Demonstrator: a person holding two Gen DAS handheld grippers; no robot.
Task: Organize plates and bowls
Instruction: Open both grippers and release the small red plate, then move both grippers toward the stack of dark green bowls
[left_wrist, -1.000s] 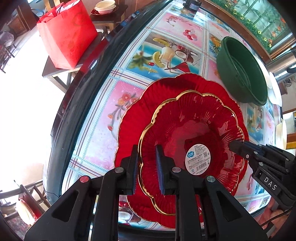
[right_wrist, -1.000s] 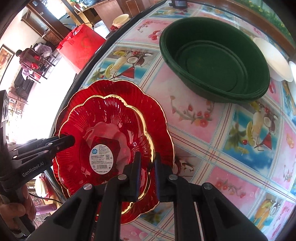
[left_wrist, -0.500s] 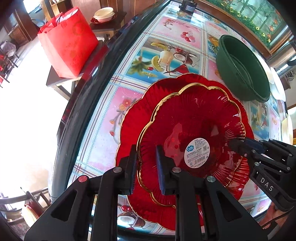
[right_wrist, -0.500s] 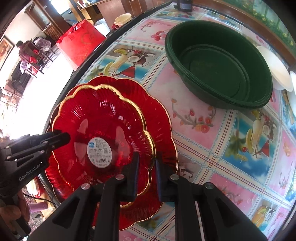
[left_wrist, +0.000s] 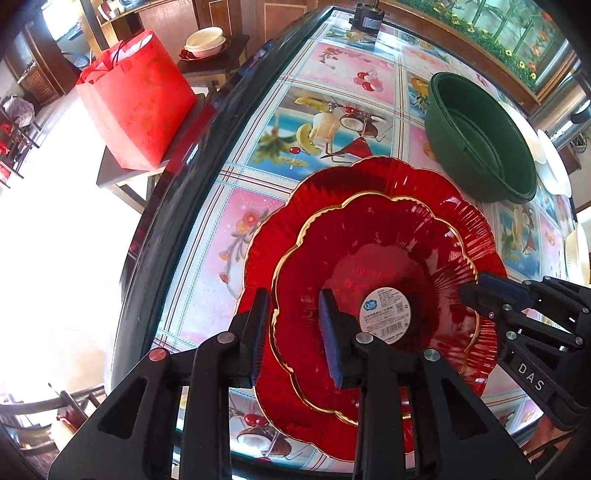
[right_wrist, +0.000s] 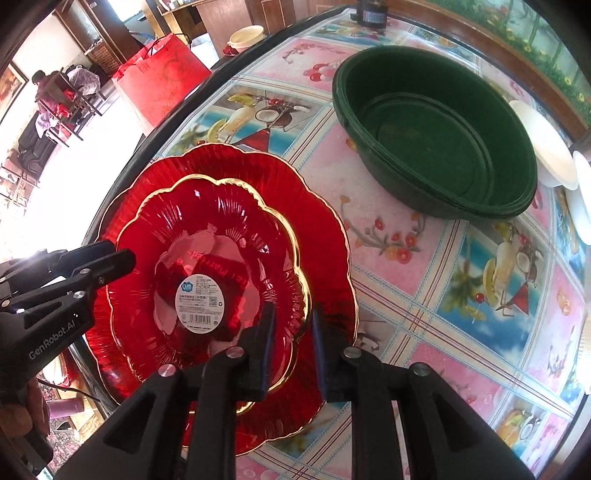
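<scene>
Plates are sitting nested on the counter (left_wrist: 332, 74): through the left wrist camera, the small red plate (left_wrist: 388, 258) is lying inside the large red plate (left_wrist: 369, 177), and the left tool (left_wrist: 293, 328) is opening, its pads straddling the small plate's gold rim without pressing. Through the right wrist camera, the right tool (right_wrist: 291, 345) is likewise opening astride the opposite rim; both should be parting evenly and lifting straight up, so nothing is dragging the plate off-centre toward the green bowl (right_wrist: 436, 129).
</scene>
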